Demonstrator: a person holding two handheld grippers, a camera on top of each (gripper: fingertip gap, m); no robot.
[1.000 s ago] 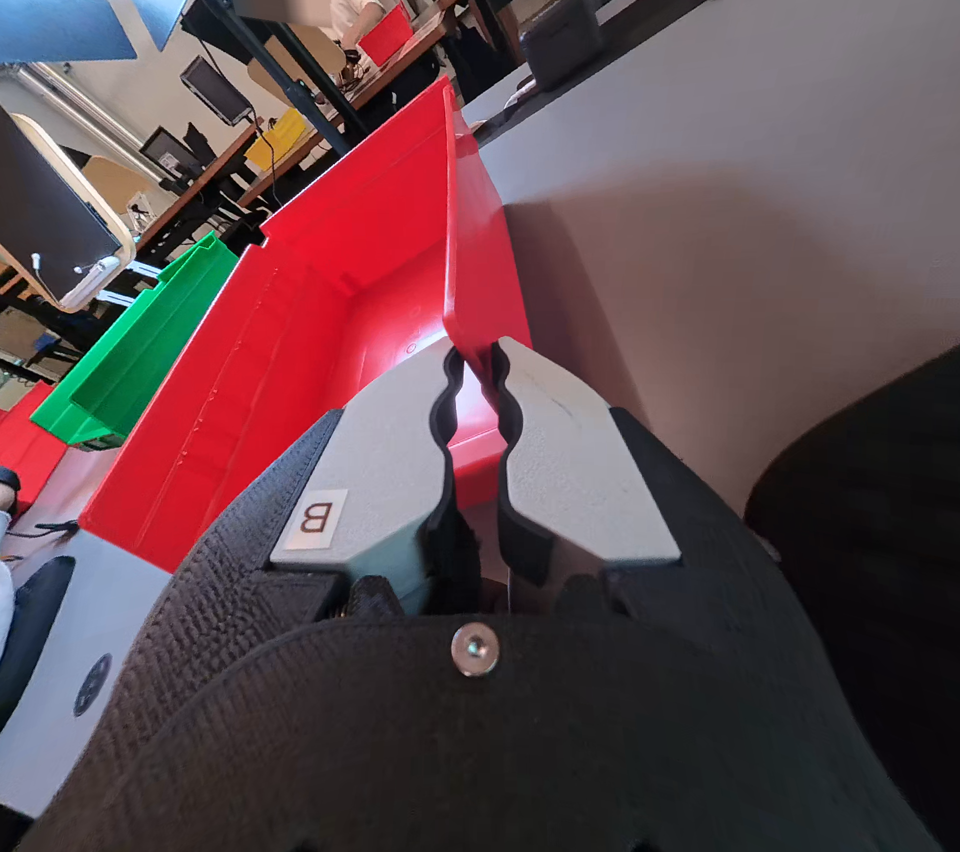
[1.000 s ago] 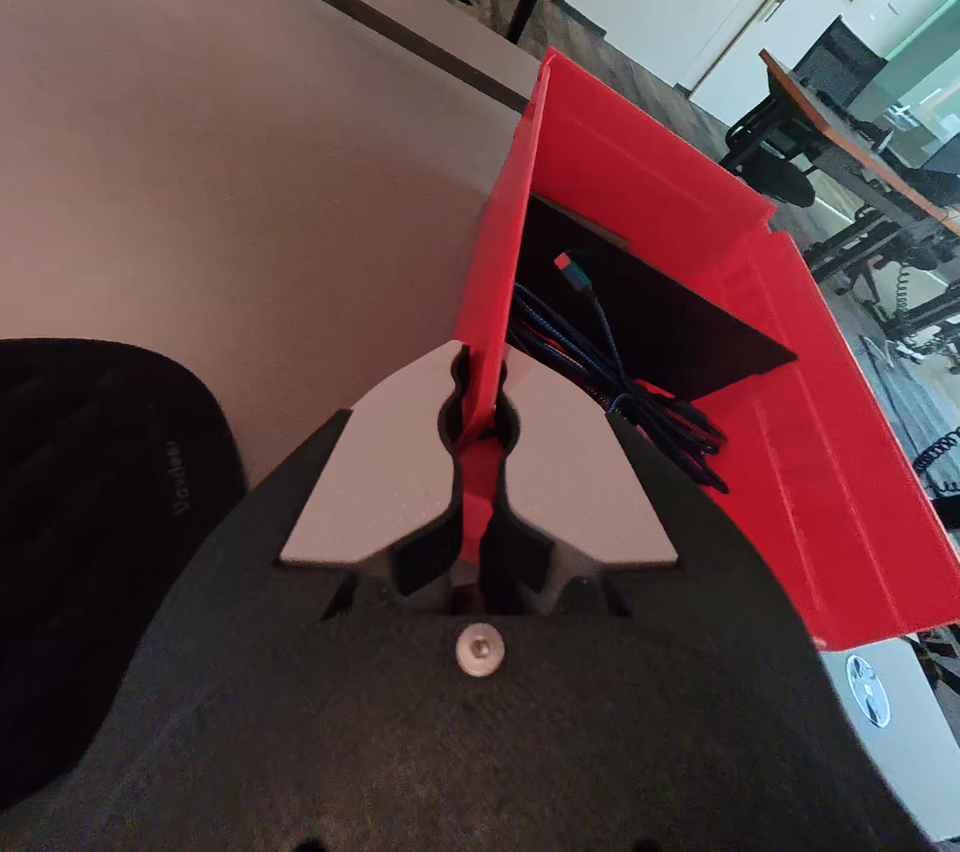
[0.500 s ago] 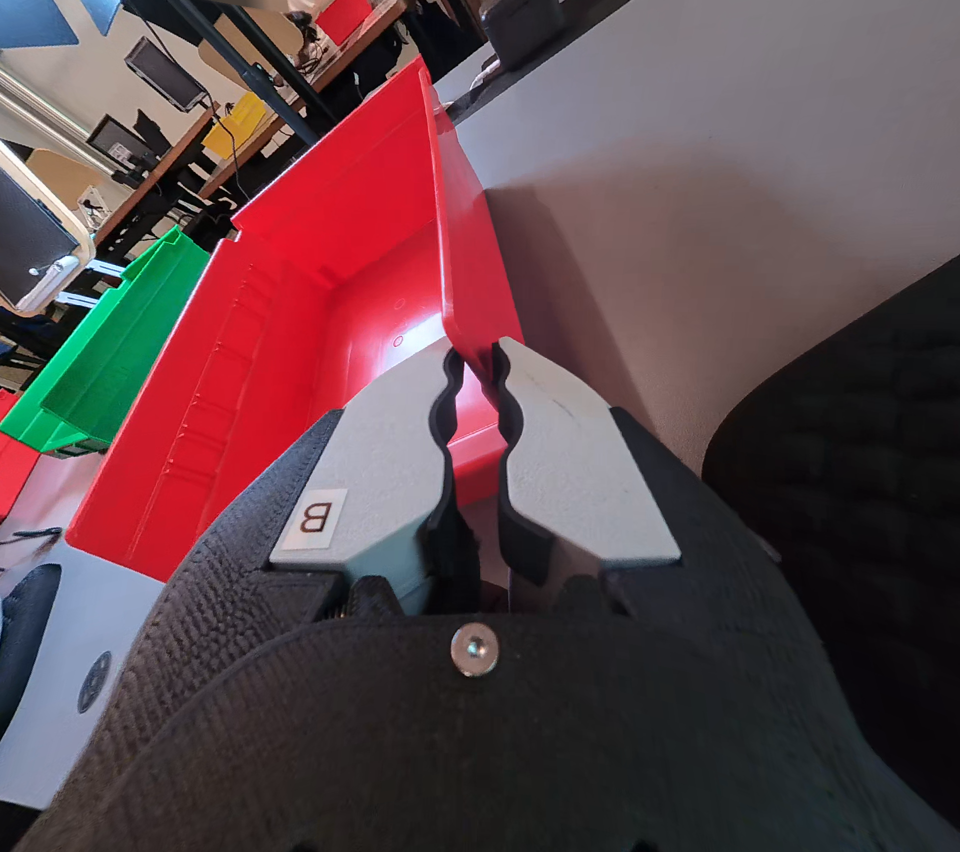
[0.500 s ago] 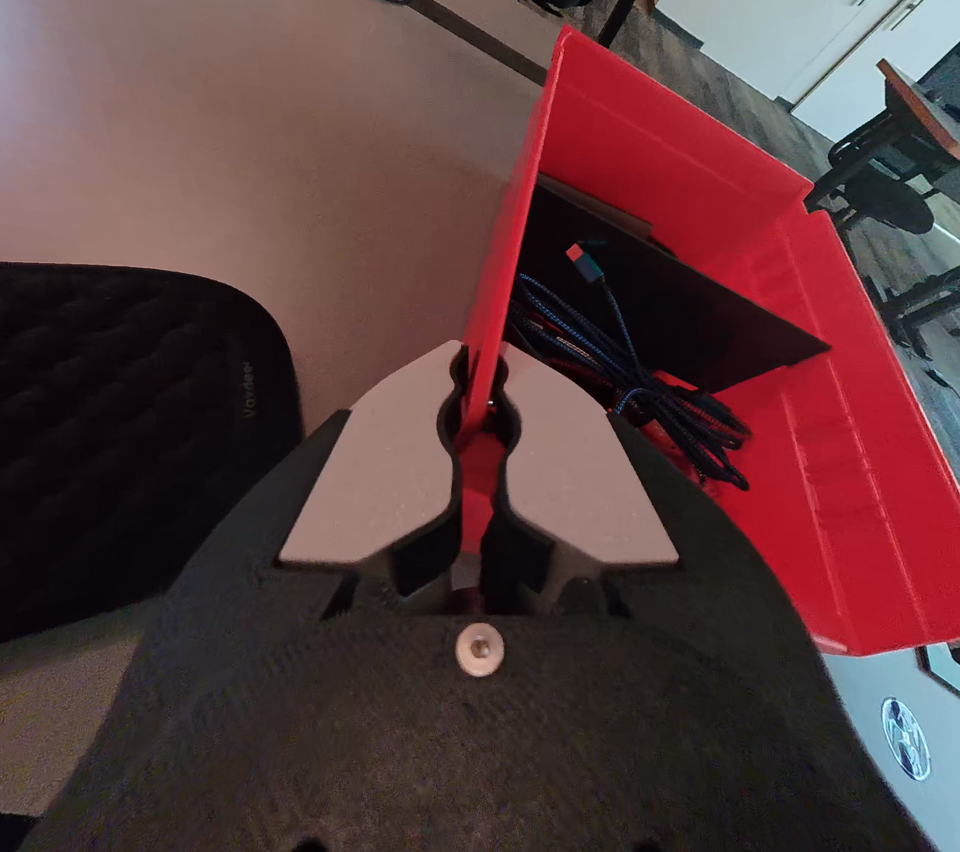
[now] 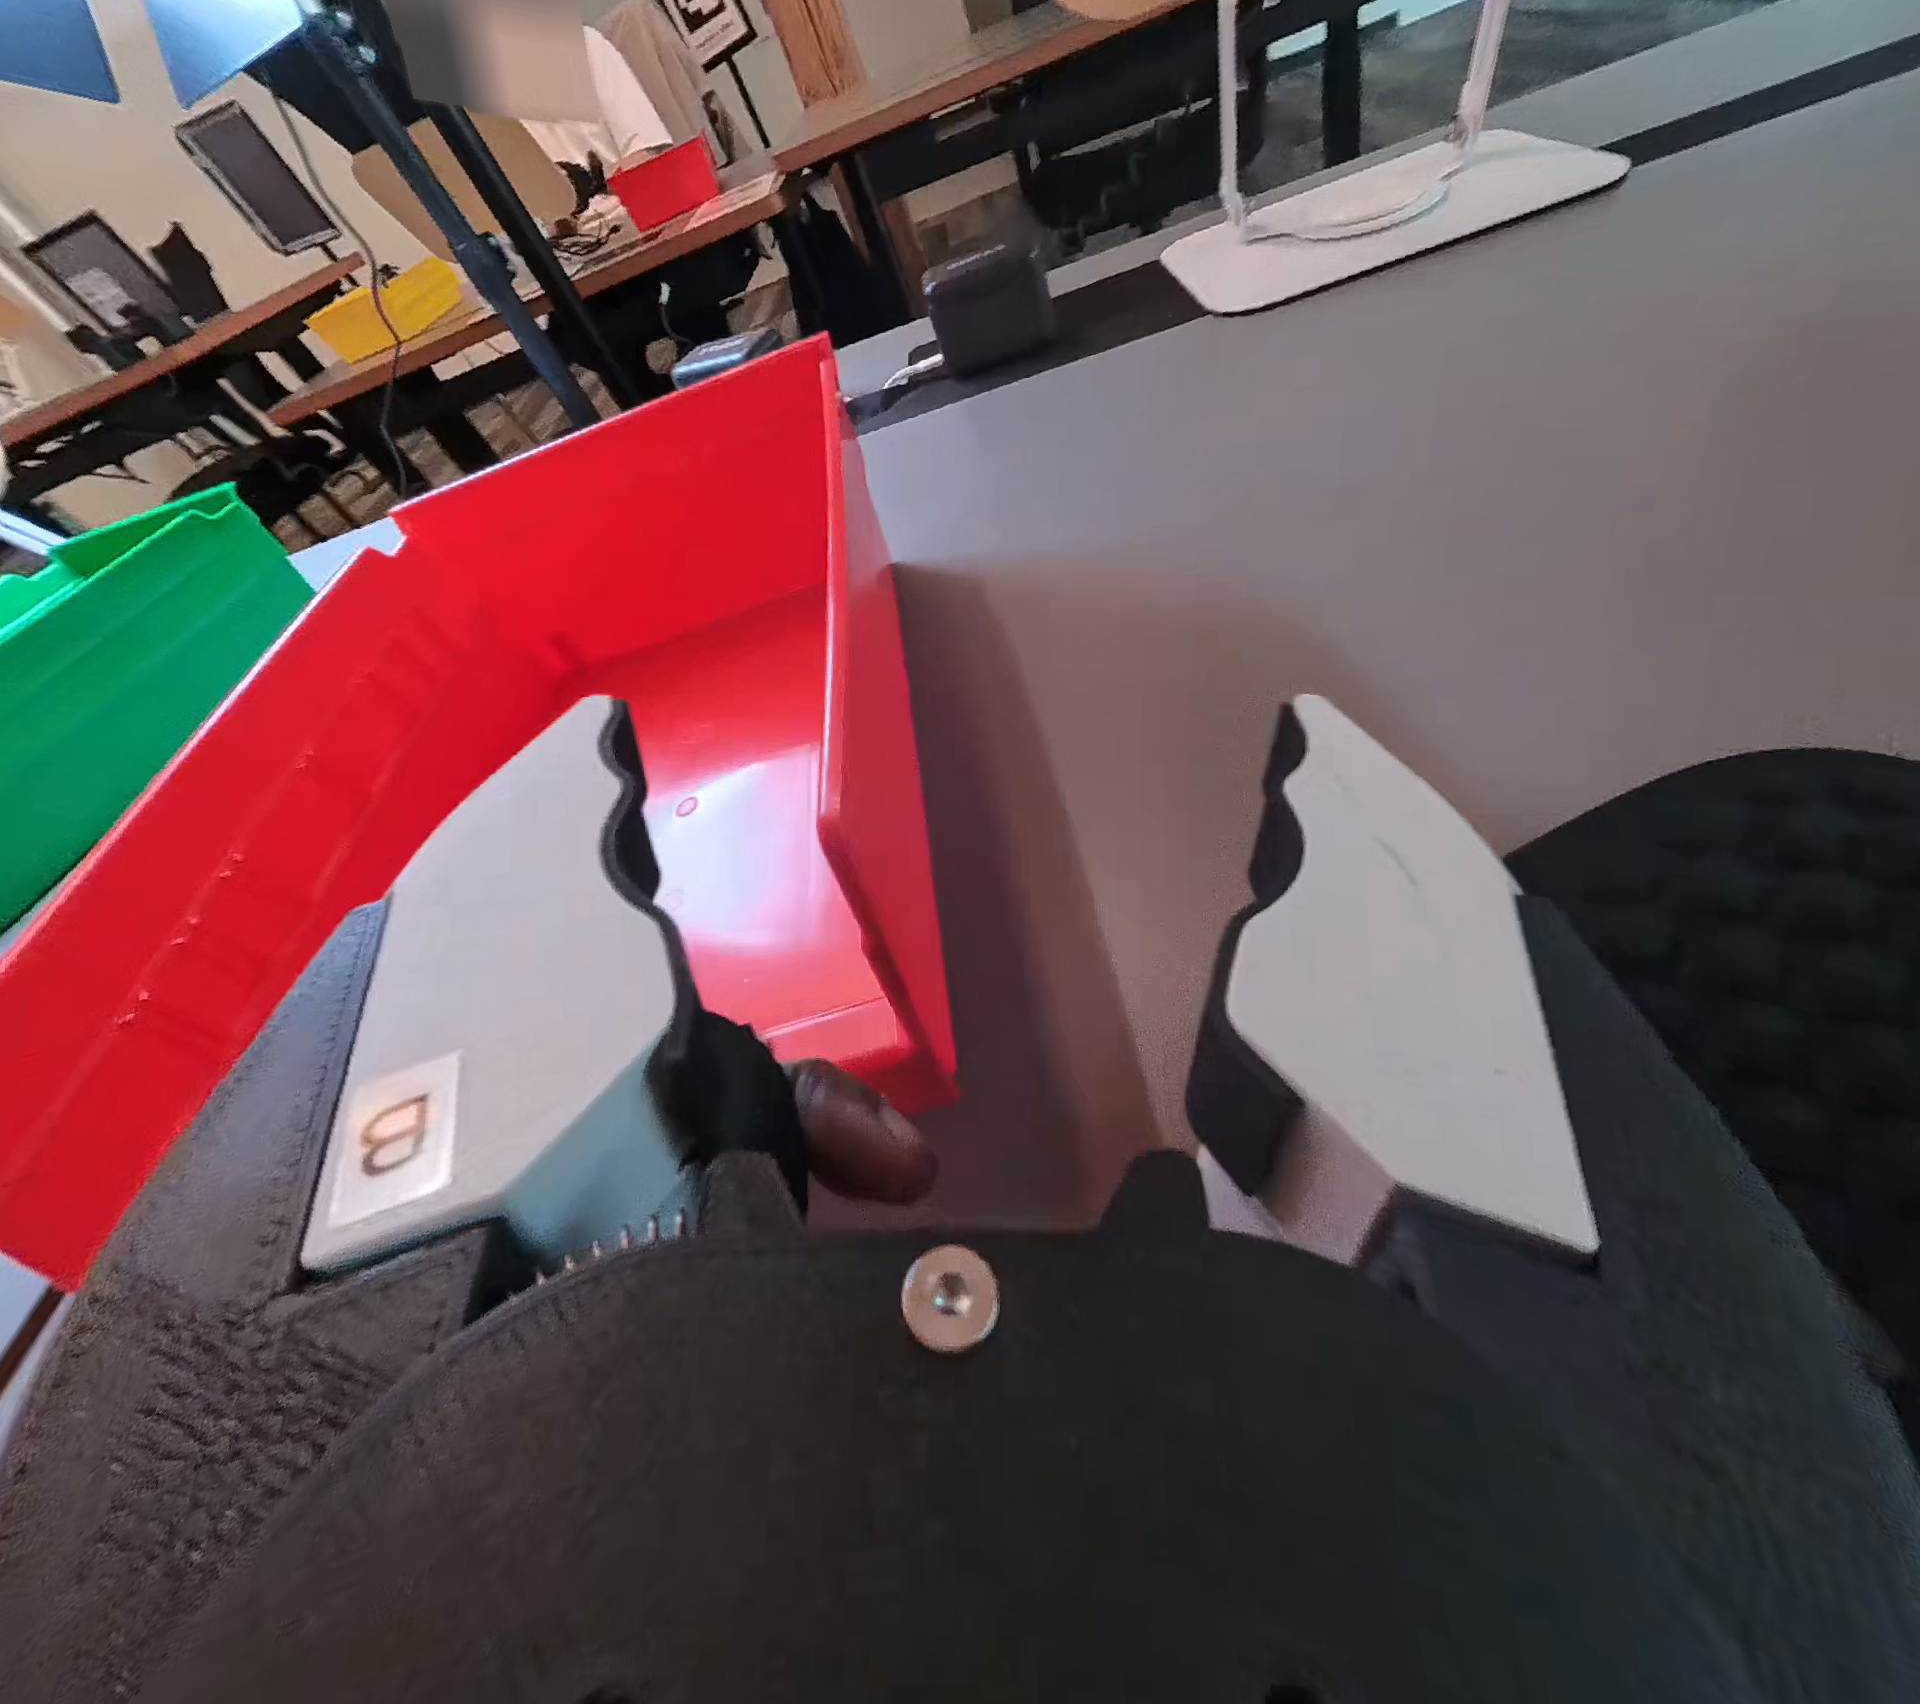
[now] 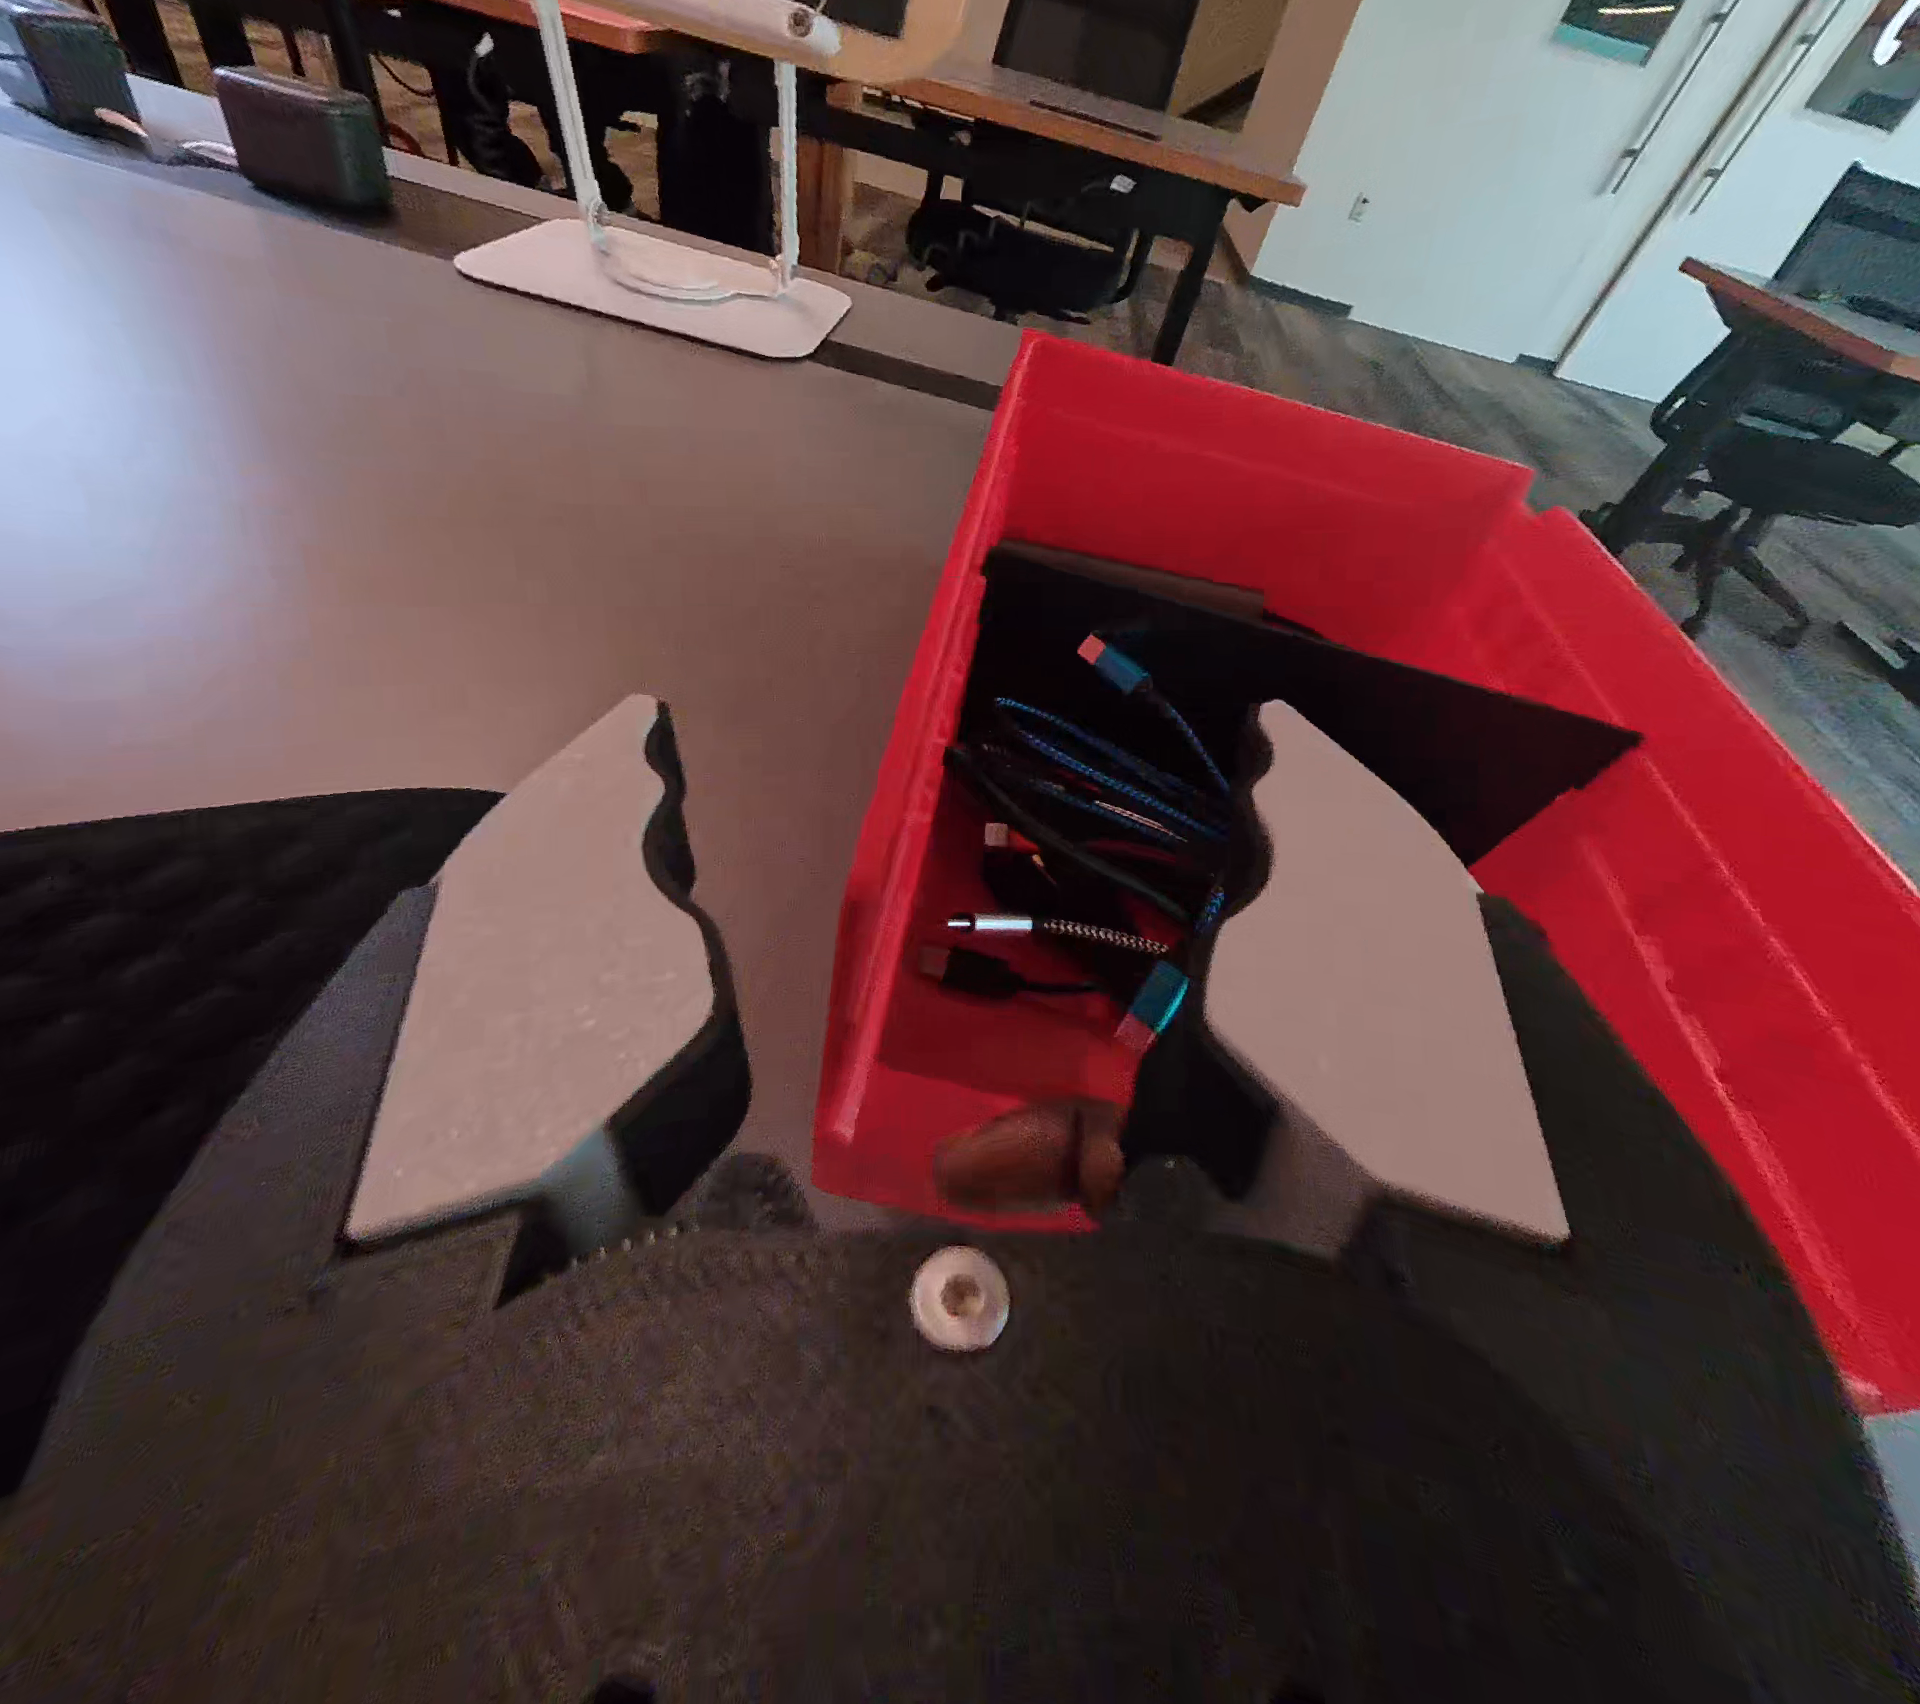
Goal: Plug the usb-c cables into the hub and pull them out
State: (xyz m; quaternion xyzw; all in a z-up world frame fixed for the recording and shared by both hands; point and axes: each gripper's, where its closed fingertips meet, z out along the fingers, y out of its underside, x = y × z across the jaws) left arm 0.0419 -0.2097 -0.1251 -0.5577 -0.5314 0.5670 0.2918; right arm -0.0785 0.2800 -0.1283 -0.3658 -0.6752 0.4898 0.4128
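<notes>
Both red bins now sit released on the grey table point(image 6: 416, 511). The left gripper point(image 5: 951, 781), which pinched the empty bin's point(image 5: 623, 532) wall, is spread wide; the right gripper point(image 6: 956, 781) likewise has let go of the bin point(image 6: 1299, 501) holding the usb-c cables point(image 6: 1091, 781).

Cables point(image 6: 1091, 807) in bin point(image 6: 1714, 906), bin on table point(image 6: 416, 532), mat point(image 6: 156, 927) left of bin
</notes>
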